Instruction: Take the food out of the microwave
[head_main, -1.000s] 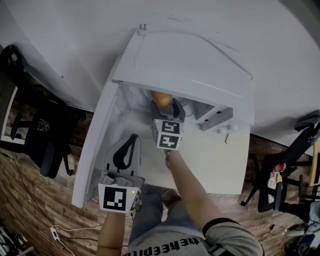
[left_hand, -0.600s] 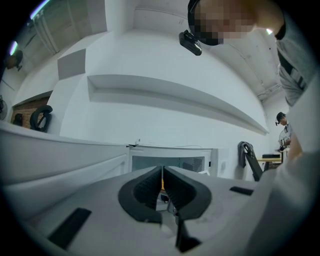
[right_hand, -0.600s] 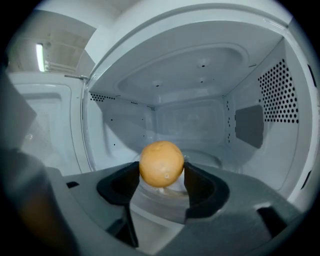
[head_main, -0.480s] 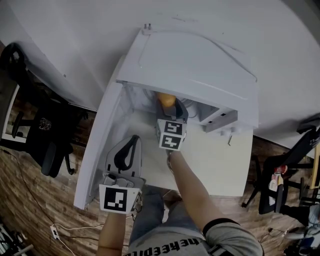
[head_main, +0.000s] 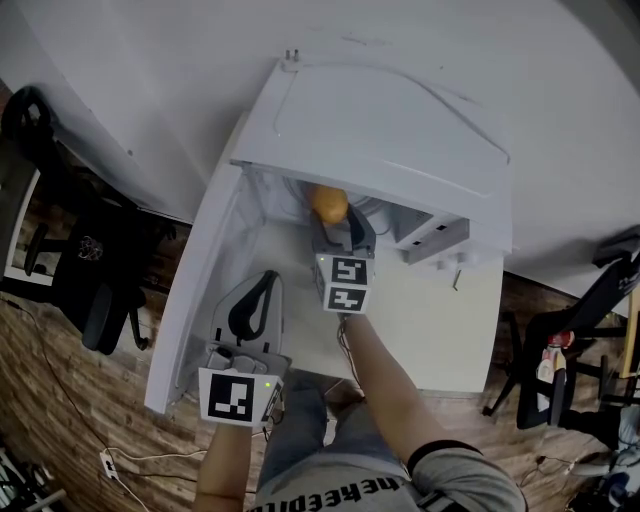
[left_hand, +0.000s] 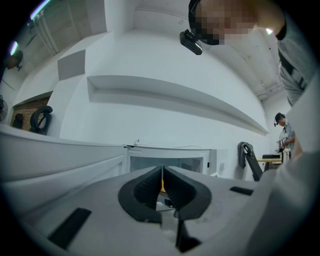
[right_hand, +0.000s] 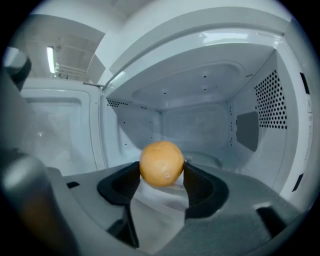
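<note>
Well, the right tool (right_hand: 161, 171) has just closed on the orange (right_hand: 161, 162) at the microwave (head_main: 400, 120) mouth, pads across its middle; light, firm, probably slippery and apt to roll; left tool (left_hand: 162, 176) closed, empty

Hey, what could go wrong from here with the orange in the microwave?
1. The right tongs have just been closing with the orange between them. It is round and gripped only at its sides, so it might slip as it comes out.
2. If it drops, it could roll back into the microwave or off the white table.
</note>
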